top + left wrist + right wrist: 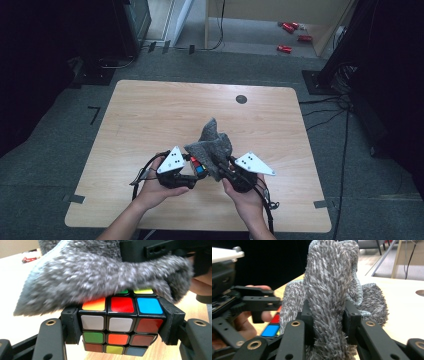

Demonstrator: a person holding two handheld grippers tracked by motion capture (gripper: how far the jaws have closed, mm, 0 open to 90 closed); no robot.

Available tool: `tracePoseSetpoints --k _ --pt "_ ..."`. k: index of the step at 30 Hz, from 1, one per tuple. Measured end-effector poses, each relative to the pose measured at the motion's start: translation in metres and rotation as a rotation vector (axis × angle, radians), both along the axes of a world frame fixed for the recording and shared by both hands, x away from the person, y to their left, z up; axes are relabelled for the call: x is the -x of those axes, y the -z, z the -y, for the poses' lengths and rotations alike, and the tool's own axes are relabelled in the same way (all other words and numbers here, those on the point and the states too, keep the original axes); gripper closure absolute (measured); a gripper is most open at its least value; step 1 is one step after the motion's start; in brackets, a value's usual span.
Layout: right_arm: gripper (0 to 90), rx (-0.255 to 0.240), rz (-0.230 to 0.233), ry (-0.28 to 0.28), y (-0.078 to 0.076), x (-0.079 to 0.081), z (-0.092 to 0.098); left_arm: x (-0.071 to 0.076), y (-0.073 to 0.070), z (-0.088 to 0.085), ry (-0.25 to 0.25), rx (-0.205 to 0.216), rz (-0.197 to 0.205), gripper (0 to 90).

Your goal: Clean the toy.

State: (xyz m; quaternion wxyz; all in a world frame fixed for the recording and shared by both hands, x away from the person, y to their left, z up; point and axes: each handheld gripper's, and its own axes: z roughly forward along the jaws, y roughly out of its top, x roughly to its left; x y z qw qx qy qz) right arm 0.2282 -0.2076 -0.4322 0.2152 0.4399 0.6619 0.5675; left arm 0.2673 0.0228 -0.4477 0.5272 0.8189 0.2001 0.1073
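Gripping a scrambled puzzle cube (120, 325) in your left gripper (192, 172), you hold it just above the near middle of the wooden table (150, 120), at about six o'clock from the table's centre. In the left gripper view the two black jaws are clamped against opposite sides of the cube, whose facing side shows white, green, orange and dark red tiles, with orange, red and blue tiles along its top. Your right gripper (220, 167) stands at three o'clock of the left one, almost touching it, and its jaws are pinched tight on a fluffy grey cloth (329, 290). In the right gripper view the cloth bunches up between the jaws and rises toward twelve o'clock, and the cube's red and blue tiles peek out at about eight o'clock. The cloth drapes over the top of the cube and lies against it, its free end trailing toward one o'clock across the tabletop in the high view. A small dark round disc (241, 99) sits in the table's far edge at twelve o'clock, and red cans (292, 35) lie on the floor beyond.
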Motion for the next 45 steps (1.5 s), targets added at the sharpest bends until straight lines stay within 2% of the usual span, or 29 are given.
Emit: tracePoseSetpoints --k 3,6,9,13,16,19,21,24,29,32,34,37,41,43,45 --pt "69.5 0.022 0.002 0.017 0.003 -0.002 0.003 -0.002 0.000 -0.002 -0.003 0.019 -0.012 35.0" --pt "69.6 0.012 -0.014 0.023 0.009 -0.005 0.005 -0.003 -0.003 -0.007 -0.006 0.047 -0.018 35.0" --pt "69.7 0.023 -0.048 0.023 0.017 -0.007 0.003 -0.006 -0.007 -0.012 -0.004 0.106 -0.037 35.0" --pt "69.7 0.013 -0.084 0.005 0.023 -0.010 0.002 -0.007 -0.007 -0.015 0.001 0.105 -0.036 35.0" --pt "69.6 -0.025 -0.082 -0.006 0.017 -0.008 0.004 -0.007 -0.004 -0.013 0.005 0.073 -0.031 35.0" --pt "69.7 -0.027 -0.044 -0.007 0.008 -0.004 0.004 -0.007 -0.005 -0.013 0.010 0.092 -0.041 34.9" --pt "69.7 -0.022 -0.038 -0.009 0.008 -0.004 0.004 -0.006 -0.007 -0.013 0.003 0.088 -0.035 34.9" --pt "69.8 -0.005 -0.071 -0.016 0.021 -0.007 0.001 -0.008 -0.007 -0.015 -0.005 0.100 -0.049 34.9" --pt "69.5 0.019 -0.102 -0.029 0.027 -0.011 0.001 -0.012 -0.009 -0.021 -0.013 0.151 -0.082 34.9" --pt "69.4 0.023 -0.110 -0.031 0.028 -0.012 0.002 -0.012 -0.009 -0.022 -0.007 0.162 -0.091 35.0" --pt "69.2 0.023 -0.112 -0.029 0.028 -0.012 0.002 -0.013 -0.009 -0.022 -0.002 0.155 -0.088 35.0" --pt "69.3 0.004 -0.089 -0.025 0.022 -0.010 0.003 -0.011 -0.007 -0.018 -0.002 0.103 -0.066 35.0" --pt "69.6 -0.019 -0.016 -0.015 0.008 -0.003 0.003 -0.010 -0.008 -0.016 0.016 0.124 -0.079 34.9" --pt "69.6 -0.033 0.005 -0.021 0.007 -0.001 0.005 -0.009 -0.008 -0.016 0.020 0.119 -0.075 34.9" --pt "69.6 -0.038 -0.007 -0.028 0.010 -0.003 0.005 -0.010 -0.008 -0.016 0.023 0.122 -0.081 34.9"
